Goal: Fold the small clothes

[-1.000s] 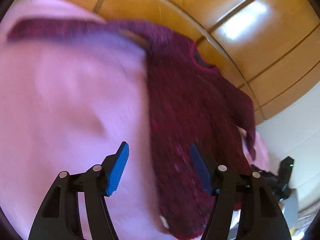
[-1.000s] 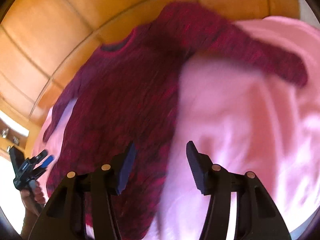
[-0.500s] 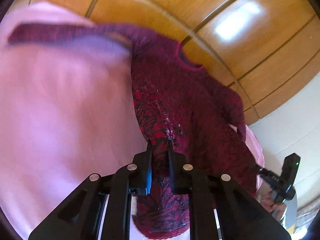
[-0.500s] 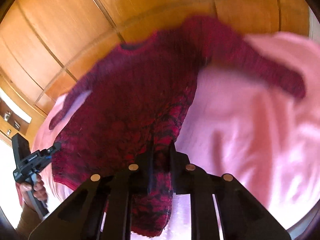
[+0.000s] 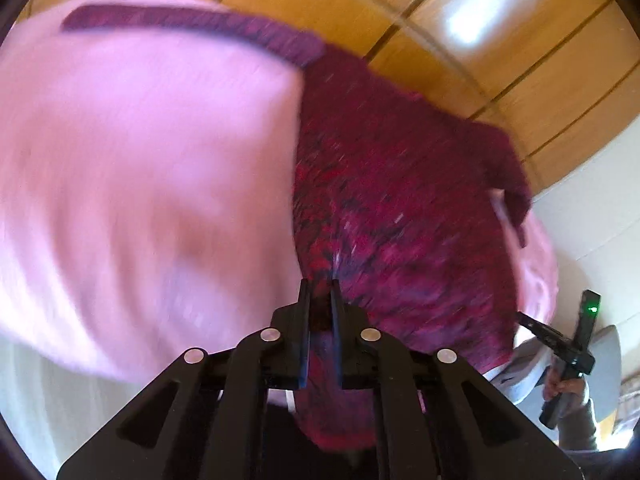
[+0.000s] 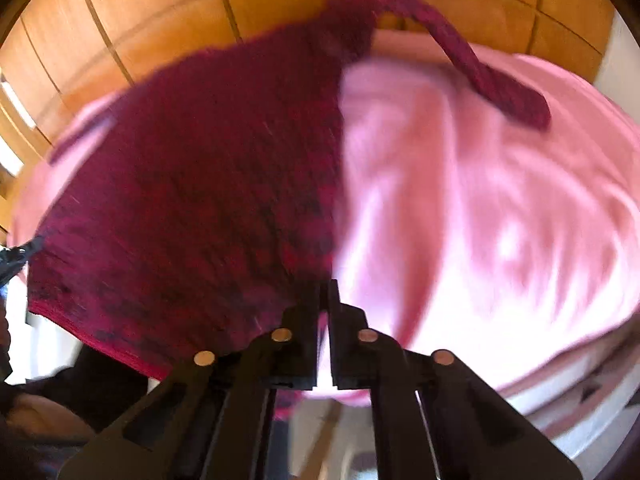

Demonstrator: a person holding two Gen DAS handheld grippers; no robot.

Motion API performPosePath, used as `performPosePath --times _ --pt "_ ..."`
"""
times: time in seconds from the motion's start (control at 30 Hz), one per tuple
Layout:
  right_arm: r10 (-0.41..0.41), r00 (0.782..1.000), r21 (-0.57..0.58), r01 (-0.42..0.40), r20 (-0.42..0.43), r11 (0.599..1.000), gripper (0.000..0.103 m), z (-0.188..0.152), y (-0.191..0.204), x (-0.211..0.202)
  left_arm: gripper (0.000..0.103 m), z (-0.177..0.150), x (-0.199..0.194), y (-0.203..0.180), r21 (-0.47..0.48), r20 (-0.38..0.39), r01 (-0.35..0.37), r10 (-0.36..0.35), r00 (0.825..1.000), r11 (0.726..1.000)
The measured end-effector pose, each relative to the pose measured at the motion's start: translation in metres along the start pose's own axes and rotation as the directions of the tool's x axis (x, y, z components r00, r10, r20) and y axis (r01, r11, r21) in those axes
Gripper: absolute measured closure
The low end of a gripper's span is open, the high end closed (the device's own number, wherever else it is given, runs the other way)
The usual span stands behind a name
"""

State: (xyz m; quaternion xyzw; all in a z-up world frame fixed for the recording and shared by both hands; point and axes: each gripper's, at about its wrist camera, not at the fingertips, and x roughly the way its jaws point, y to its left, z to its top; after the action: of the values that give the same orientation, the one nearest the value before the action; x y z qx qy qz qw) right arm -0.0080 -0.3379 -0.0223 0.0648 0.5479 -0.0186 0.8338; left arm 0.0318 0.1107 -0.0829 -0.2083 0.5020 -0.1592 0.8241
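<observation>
Edges: sweater (image 5: 392, 200) hem overhangs pink cover (image 5: 140, 160); bare cover beside
Grip: left gripper (image 5: 320, 292), right gripper (image 6: 324, 292) pinch sweater, seemingly
Change: jaws were spread; now clamped

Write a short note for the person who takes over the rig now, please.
Left claw: shut on the sweater, at its near hem.
Right claw: shut on the sweater's side edge near the hem.
The sweater lies on the pink cloth; one sleeve is stretched out over the cloth.
Done: both grips taken.
Left: all the folding, sleeves included.
</observation>
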Motion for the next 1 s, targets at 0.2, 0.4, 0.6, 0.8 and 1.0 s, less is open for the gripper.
performPosePath --times 0.2,0.4,0.6,0.8,1.0 --pt "-0.048 0.999 0.069 0.048 0.000 0.996 0.102 -0.007 -0.009 -0.003 0.087 -0.006 -0.010 0.016 -0.057 0.032 0.038 -0.036 0.999 0.998" --pt "-0.060 0.972 0.020 0.057 0.228 0.998 0.043 0.037 0.035 -0.032 0.071 0.025 -0.021 0.037 -0.139 0.130 -0.079 0.098 0.987 0.987" --pt "0.062 0.967 -0.128 -0.031 0.246 0.991 0.031 0.072 0.116 0.002 0.044 0.069 -0.039 0.080 -0.299 0.245 -0.096 0.174 0.954 0.949" --pt "0.138 0.968 -0.245 -0.085 0.208 0.966 0.029 0.095 0.181 0.052 0.044 0.127 -0.044 0.142 -0.464 0.296 -0.066 0.225 0.928 0.883" --pt "0.085 0.974 -0.305 -0.017 0.210 0.952 0.019 0.087 0.208 0.094 0.044 0.182 -0.048 0.197 -0.580 0.336 -0.021 0.263 0.905 0.814"
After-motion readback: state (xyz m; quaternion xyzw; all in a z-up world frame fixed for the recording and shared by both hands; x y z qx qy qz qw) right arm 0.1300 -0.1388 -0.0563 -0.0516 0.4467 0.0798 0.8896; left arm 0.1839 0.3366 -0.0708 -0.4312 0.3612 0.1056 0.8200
